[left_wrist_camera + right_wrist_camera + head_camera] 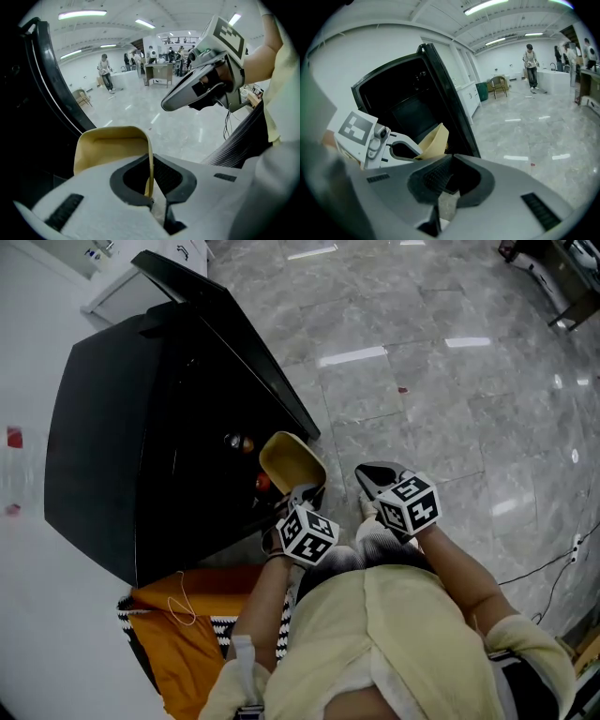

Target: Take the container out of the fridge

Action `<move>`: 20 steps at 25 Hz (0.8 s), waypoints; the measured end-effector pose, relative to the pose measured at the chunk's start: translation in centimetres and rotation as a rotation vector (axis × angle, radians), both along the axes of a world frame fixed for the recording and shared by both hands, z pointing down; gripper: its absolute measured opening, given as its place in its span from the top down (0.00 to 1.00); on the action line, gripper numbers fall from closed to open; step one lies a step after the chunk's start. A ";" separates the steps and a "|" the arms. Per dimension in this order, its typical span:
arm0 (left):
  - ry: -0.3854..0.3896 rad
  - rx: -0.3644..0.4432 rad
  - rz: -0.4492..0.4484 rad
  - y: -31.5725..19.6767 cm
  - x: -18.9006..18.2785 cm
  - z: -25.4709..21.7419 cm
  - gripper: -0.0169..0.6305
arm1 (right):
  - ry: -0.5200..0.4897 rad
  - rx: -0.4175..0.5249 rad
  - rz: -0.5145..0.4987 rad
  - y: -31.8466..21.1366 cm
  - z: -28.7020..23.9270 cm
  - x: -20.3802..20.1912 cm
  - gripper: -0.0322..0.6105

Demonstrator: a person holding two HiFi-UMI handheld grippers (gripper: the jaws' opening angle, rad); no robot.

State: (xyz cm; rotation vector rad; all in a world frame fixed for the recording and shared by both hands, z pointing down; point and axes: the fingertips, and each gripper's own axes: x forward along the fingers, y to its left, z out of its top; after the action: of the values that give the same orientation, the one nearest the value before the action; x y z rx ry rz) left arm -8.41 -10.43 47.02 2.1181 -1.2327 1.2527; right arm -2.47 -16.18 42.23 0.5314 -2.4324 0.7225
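Observation:
A pale yellow container [289, 460] hangs just outside the open black fridge [112, 437], in front of its dark opening. My left gripper [302, 495] is shut on the container's thin rim; in the left gripper view the wall of the container [110, 145] runs down between the jaws of that gripper [150, 159]. To the right of it, my right gripper [377, 479] hovers over the floor, shut with nothing between its jaws. In the right gripper view the container [433, 138] shows beyond the tips of that gripper [452, 156], beside the fridge door [450, 98].
The fridge door [234, 343] stands open towards the marble floor [441, 399]. Small red items [263, 483] sit inside the fridge near its edge. An orange cloth [187, 610] lies on the floor by my left arm. A cable [553, 568] runs at the right. People and desks stand far off.

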 end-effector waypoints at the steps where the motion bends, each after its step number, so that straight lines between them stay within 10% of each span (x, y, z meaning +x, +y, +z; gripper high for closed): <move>1: 0.002 0.004 -0.002 0.2 0.0 -0.4 0.93 | -0.005 0.005 0.000 0.0 -0.5 -0.1 0.90; 20: 0.076 0.060 -0.023 1.5 -1.6 -5.9 0.93 | -0.081 0.036 -0.005 0.8 -5.7 -2.1 0.91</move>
State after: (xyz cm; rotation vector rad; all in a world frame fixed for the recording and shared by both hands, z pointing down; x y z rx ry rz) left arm -10.04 -8.96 41.09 2.1662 -1.2732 1.1275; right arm -4.55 -15.37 36.52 0.5195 -2.5249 0.7116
